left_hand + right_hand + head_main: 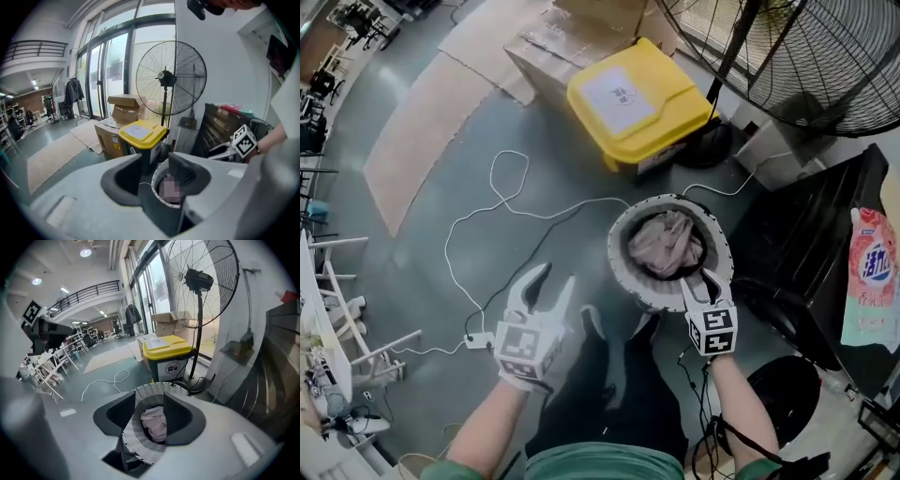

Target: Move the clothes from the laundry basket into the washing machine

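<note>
Grey concrete floor (412, 281) runs under the whole scene, with a glass-fronted hall beyond it in the gripper views. The left gripper (555, 278) hangs over bare floor in front of the person's knees. Its jaws are spread with nothing between them; its own view only looks through the gap toward the laundry basket (623, 225). The right gripper (701, 281) sits at the basket's near rim with its jaws parted as well, gripping nothing. Whether its tips touch the rim cannot be told. Through that gap its own view shows the woven white wall and the clothes (666, 242), a pale pinkish bundle lying inside the round basket. A white cable (502, 202) loops across the floor to the left of the basket. Behind the basket stands a yellow-lidded bin (628, 98), with cardboard boxes (572, 37) beside it and a flat cardboard sheet (412, 131) on the floor. A large pedestal fan (797, 47) rises at the upper right. A pink detergent pouch (870, 272) rests on a dark unit (806, 234) at the right edge.
</note>
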